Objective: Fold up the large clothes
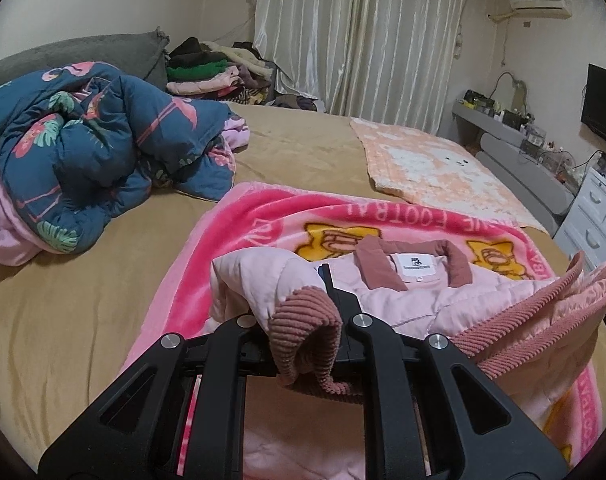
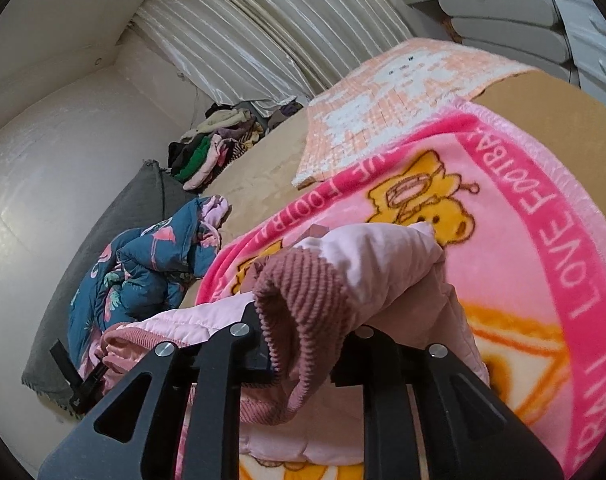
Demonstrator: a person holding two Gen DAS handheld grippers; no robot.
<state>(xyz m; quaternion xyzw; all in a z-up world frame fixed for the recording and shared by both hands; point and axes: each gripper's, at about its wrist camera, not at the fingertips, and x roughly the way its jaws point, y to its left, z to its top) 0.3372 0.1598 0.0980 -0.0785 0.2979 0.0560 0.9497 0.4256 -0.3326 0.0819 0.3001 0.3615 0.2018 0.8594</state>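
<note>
A pale pink quilted jacket [image 1: 423, 296] with dusty-rose ribbed collar and cuffs lies on a pink cartoon blanket [image 1: 239, 240] spread over the bed. My left gripper [image 1: 307, 312] is shut on one ribbed cuff [image 1: 303, 344], which droops over its jaws. In the right wrist view, my right gripper [image 2: 303, 320] has the other ribbed cuff [image 2: 303, 292] pinched between its jaws, with the sleeve [image 2: 383, 256] bunched above it and hiding the fingertips. The left gripper [image 2: 75, 380] shows at the lower left, holding pink cloth.
A crumpled blue flamingo quilt [image 1: 83, 152] lies to the left on the tan sheet [image 1: 83, 320]. A peach blanket [image 1: 435, 168] lies at the far right of the bed. Folded clothes [image 1: 207, 72] are stacked by the curtains. White drawers [image 1: 595, 216] stand beside the bed.
</note>
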